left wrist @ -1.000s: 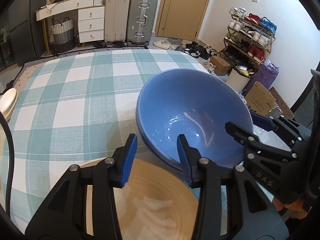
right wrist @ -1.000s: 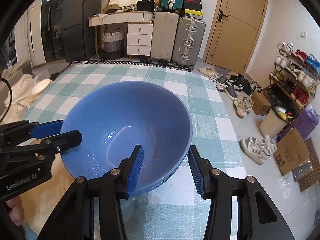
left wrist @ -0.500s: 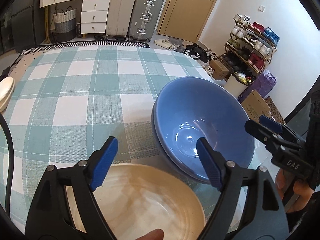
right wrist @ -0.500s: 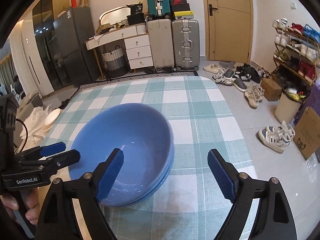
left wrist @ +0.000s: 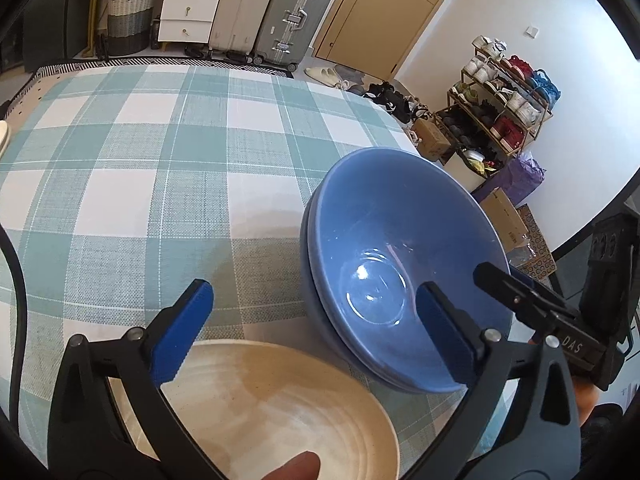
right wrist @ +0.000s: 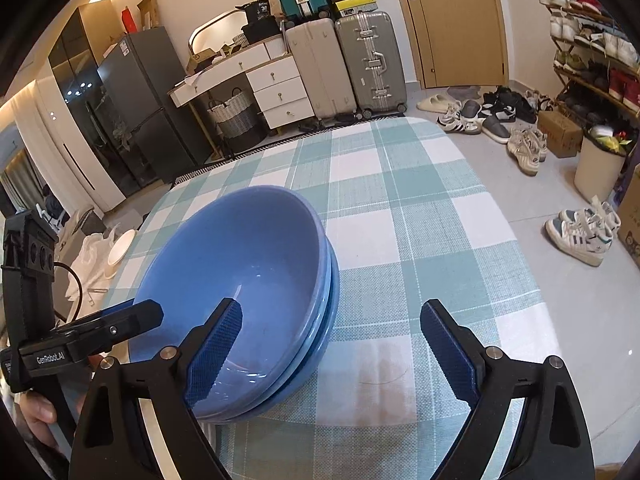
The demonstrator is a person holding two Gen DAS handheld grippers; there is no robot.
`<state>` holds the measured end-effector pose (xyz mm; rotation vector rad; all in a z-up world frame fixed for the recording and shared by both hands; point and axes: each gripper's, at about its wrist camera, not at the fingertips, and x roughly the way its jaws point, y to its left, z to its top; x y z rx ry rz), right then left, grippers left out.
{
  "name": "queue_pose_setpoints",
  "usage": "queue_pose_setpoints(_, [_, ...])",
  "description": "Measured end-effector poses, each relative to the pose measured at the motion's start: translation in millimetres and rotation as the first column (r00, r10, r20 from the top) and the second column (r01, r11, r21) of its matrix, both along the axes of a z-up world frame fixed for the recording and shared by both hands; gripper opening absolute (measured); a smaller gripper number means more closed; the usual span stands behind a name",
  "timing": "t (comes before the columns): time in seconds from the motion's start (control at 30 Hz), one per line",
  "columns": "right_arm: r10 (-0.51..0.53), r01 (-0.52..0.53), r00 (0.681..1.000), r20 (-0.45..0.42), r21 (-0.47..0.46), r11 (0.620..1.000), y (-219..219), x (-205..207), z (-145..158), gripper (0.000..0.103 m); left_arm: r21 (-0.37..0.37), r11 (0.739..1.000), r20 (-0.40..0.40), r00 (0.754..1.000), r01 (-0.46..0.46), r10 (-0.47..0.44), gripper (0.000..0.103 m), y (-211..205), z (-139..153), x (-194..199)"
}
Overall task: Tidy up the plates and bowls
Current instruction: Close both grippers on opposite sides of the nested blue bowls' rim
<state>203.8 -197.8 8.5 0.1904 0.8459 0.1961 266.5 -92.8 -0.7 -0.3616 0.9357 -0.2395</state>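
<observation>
A stack of blue bowls sits on the checked tablecloth near the table's right edge; it also shows in the right wrist view. A cream plate lies just in front of the stack, under my left gripper. The left gripper is open and empty, above the plate and beside the bowls. My right gripper is open and empty, its left finger over the near rim of the stack. Each gripper shows in the other's view.
A small white dish sits off the table's far left side. Suitcases, a white drawer unit and a shoe rack stand around the room. The table's right edge drops to a floor with shoes.
Both grippers opened wide and let go of the blue bowl, which now rests in the stack. Both pulled back and up a little from it.
</observation>
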Motion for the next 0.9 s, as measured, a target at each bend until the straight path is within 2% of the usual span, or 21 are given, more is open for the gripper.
queue_pose_setpoints(0.13, [-0.001,0.002,1.000,-0.005,0.044,0.999,0,5,-7,0.092,-0.009,1.000,-0.008,1.000,-0.014,0.014,0.101,-2,-6,6])
queue_pose_setpoints(0.23, [0.008,-0.007,1.000,-0.022,0.077,0.997,0,10,-11,0.086,-0.014,1.000,-0.013,1.000,-0.010,0.010,0.098,-3,-10,12])
queue_pose_setpoints(0.3, [0.016,-0.014,1.000,-0.027,0.077,0.997,2,12,-13,0.082,-0.021,1.000,-0.019,1.000,0.004,-0.004,0.089,-5,-12,15])
queue_pose_setpoints(0.47, [0.046,-0.042,0.998,-0.034,0.090,0.995,5,16,-17,0.070,-0.035,0.999,-0.030,0.999,0.038,-0.039,0.078,-11,-18,22])
queue_pose_setpoints(0.57, [0.060,-0.056,0.997,-0.040,0.094,0.994,7,16,-18,0.065,-0.050,0.997,-0.028,0.998,0.060,-0.061,0.065,-13,-18,22])
queue_pose_setpoints(0.9, [0.072,-0.071,0.997,-0.010,0.081,0.994,11,12,-16,0.053,-0.006,0.997,-0.021,0.997,0.079,-0.079,0.042,-21,-17,17])
